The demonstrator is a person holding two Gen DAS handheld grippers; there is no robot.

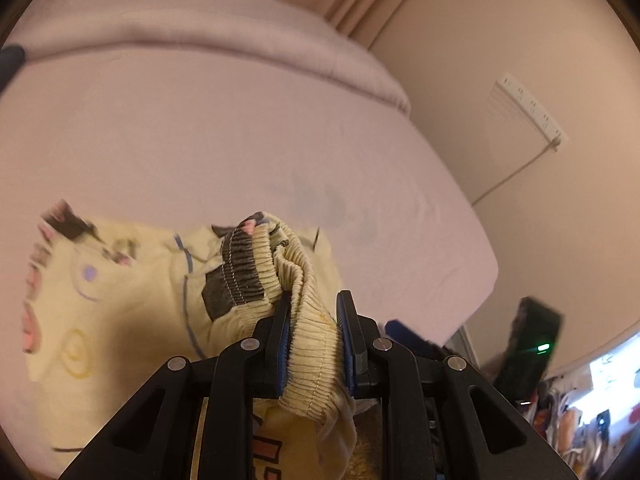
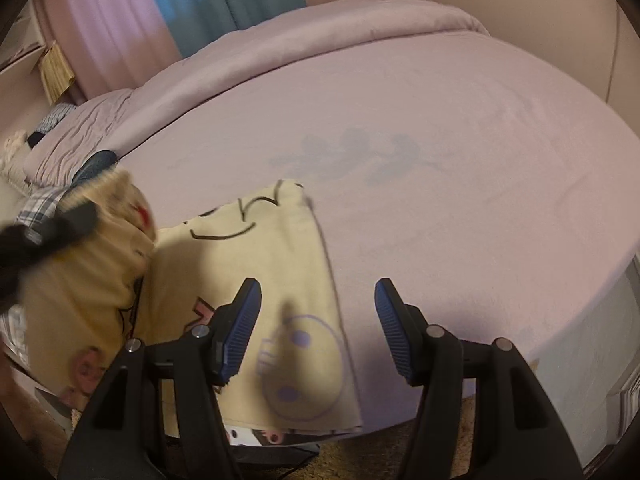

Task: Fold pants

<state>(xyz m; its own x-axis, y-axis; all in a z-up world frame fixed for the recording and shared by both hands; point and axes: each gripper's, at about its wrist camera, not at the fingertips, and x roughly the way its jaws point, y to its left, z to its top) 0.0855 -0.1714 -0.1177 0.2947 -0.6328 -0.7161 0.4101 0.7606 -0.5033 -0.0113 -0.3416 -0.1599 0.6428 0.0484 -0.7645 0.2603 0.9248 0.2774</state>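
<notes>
Pale yellow printed pants (image 1: 120, 300) lie on a pink bed (image 1: 200, 140). My left gripper (image 1: 314, 312) is shut on the ribbed elastic waistband (image 1: 312, 344) and holds it bunched above the rest of the cloth. In the right wrist view the pants (image 2: 280, 300) lie flat at the bed's near edge. My right gripper (image 2: 318, 308) is open and empty, hovering over the pants' right edge. The left gripper (image 2: 60, 220) shows blurred at the left with lifted cloth.
A folded pink duvet (image 2: 320, 36) lies across the far bed. Plaid and dark clothes (image 2: 44, 204) sit at the left edge. A power strip (image 1: 528, 112) hangs on the wall at right. A dark device with a green light (image 1: 532, 352) stands beside the bed.
</notes>
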